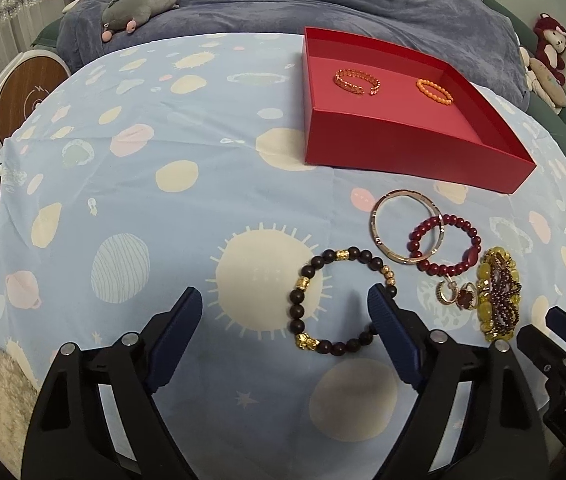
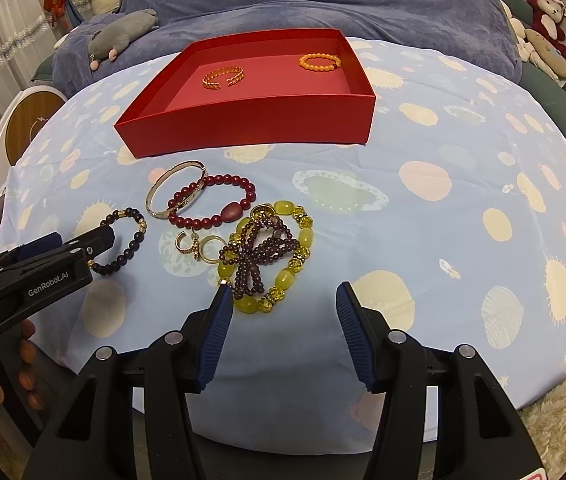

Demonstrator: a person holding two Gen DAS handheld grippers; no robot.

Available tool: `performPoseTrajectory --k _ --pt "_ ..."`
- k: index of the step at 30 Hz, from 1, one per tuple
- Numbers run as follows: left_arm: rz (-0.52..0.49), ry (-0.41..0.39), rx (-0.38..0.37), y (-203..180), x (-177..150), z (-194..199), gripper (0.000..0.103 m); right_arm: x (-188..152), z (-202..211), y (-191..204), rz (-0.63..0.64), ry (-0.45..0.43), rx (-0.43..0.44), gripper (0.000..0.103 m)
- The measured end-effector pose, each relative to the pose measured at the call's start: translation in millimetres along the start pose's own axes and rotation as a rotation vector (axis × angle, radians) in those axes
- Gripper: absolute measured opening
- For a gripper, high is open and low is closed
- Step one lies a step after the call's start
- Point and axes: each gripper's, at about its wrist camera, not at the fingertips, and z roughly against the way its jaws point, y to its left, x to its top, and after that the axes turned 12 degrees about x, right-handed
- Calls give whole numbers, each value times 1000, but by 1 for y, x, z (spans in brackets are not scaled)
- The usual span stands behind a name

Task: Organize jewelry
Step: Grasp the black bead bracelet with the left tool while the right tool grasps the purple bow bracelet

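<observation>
Left claw (image 1: 285,300): spread wide, dark bead bracelet (image 1: 339,300) lying between its fingers.
Right claw (image 2: 281,296): wide, yellow bracelet (image 2: 273,256) just off its left finger.

The left gripper (image 1: 285,300), jaws spread wide, straddles the dark bead bracelet (image 1: 341,302) on the cloth (image 1: 143,200).

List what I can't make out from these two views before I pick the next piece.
- Dark bead bracelet: its right side sits behind the left tool finger; in the right wrist view that tool covers its left part.
- Small rings: tangled, count unclear.
- Yellow bead bracelet: purple bead strand overlies it.
- Right tool: cut off in left view.
</observation>
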Motion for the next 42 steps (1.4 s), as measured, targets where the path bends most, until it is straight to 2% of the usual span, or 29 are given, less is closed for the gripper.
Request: performPoseTrajectory --k 8,13,16,18,22,27,29,33,37,42 --pt "-57 -5 -13 -19 -2 -3 86 0 -2 -3 -15 5 3 52" --pt "-11 -10 -5 -6 3 -3 85 0 -2 -4 -21 3 6 52" --pt "3 -2 6 2 4 -9 75 0 -3 -4 -21 8 10 52" --pt "9 13 2 5 3 -14 65 1 -4 -4 -20 8 12 52" --pt "-8 -8 -6 2 3 -12 55 2 -5 -4 -20 9 18 52" --pt "-41 -20 -63 -4 4 -10 18 4 -8 -4 -33 13 36 52" --pt "-42 -20 -73 -5 4 -10 12 6 -9 -3 -35 14 47 50" --pt "-37 -22 -89 -5 5 -8 9 9 -11 0 -24 15 64 40" --pt "-36 -29 -94 -5 4 -5 7 12 -15 2 -26 20 76 35" --pt "-34 -26 -97 -5 4 -4 7 13 -21 0 -30 27 83 21"
